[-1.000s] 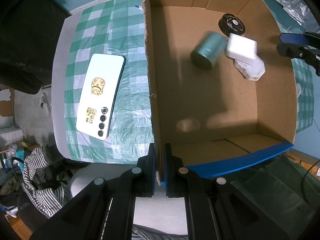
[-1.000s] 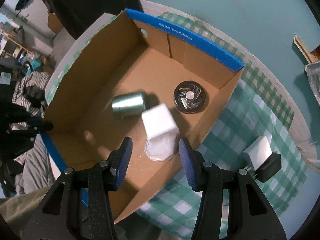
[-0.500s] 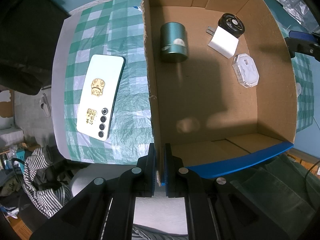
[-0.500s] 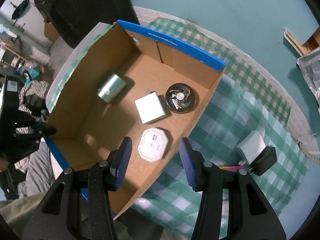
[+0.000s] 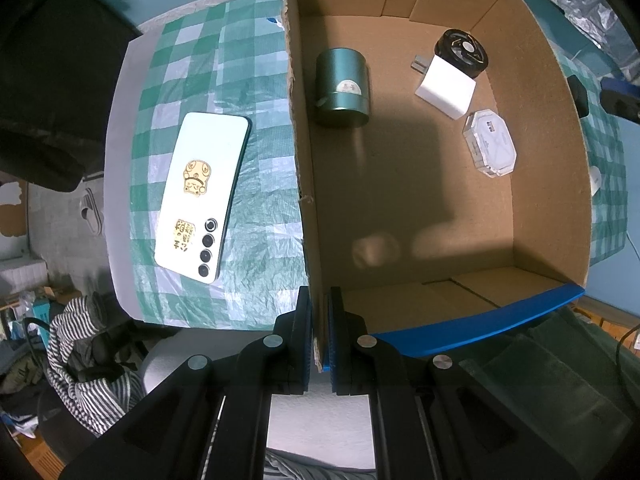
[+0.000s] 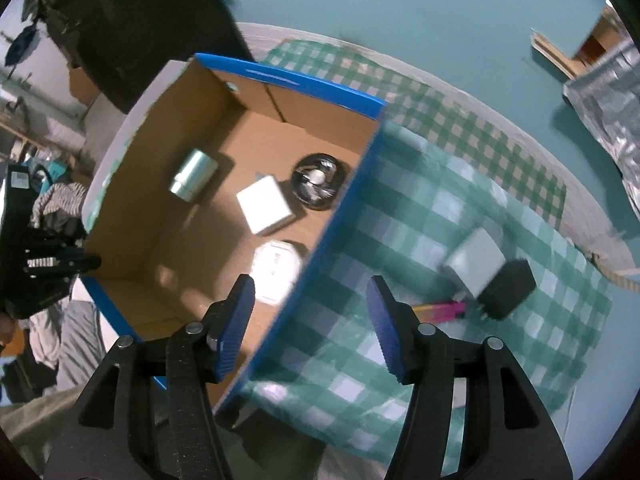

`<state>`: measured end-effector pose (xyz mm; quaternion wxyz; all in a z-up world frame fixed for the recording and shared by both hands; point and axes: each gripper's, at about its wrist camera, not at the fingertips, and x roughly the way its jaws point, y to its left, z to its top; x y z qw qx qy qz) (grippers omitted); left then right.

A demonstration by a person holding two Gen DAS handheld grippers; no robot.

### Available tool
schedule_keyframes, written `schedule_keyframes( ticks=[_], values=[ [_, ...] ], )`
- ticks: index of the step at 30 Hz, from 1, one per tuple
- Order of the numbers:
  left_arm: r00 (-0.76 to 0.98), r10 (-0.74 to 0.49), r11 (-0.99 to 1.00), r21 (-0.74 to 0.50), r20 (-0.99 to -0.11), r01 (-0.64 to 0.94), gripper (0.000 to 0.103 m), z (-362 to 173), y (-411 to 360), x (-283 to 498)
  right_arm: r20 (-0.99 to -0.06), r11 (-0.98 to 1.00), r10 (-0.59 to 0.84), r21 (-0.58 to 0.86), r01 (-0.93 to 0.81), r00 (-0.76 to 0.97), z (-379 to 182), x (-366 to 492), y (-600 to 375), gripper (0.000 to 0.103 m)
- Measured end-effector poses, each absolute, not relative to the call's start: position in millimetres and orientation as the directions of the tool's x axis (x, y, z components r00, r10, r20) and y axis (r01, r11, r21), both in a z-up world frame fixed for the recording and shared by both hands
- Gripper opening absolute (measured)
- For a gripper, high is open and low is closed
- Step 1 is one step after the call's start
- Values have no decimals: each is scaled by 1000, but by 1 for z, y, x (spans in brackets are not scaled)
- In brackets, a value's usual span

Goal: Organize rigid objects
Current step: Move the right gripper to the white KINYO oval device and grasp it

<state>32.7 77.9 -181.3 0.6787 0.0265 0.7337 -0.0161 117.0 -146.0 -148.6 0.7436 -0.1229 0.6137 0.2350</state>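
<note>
Inside the cardboard box (image 5: 540,208) lie a green metal tin (image 5: 342,84) on its side, a white charger (image 5: 446,88), a black round fan (image 5: 461,51) and a clear octagonal case (image 5: 490,143). Left hand-held gripper (image 5: 319,320) is closed on the box's wall. Right hand-held gripper (image 6: 310,320) is wide, holding nothing, above the box edge. On the checkered table (image 5: 264,208) a white phone (image 5: 202,196) lies beside the box; on the other side a white adapter (image 6: 474,266) touches a black adapter (image 6: 506,290).

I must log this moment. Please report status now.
Left gripper shut on cardboard box wall. Right gripper open, empty. White charger, black adapter outside the box. Nothing in the way.
</note>
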Motion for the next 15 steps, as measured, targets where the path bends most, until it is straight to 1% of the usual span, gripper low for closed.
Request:
schedule_keyframes(
  ticks=[1, 8, 10, 15],
  values=[
    [-77, 17, 998, 12, -997, 61, 5, -181, 78, 33, -972, 867, 191, 100, -488, 140, -149, 117, -151, 66],
    [-78, 18, 998, 13, -997, 63, 5, -181, 78, 33, -980, 917, 140, 73, -393, 144, -155, 118, -195, 68],
    [-77, 19, 998, 14, -997, 65, 5, -181, 78, 33, -982, 932, 124, 67, -355, 140, -158, 119, -210, 71],
    [-77, 20, 998, 15, -997, 67, 5, -181, 78, 33, -991, 969, 68, 38, -246, 114, -171, 120, -252, 73]
  ],
)
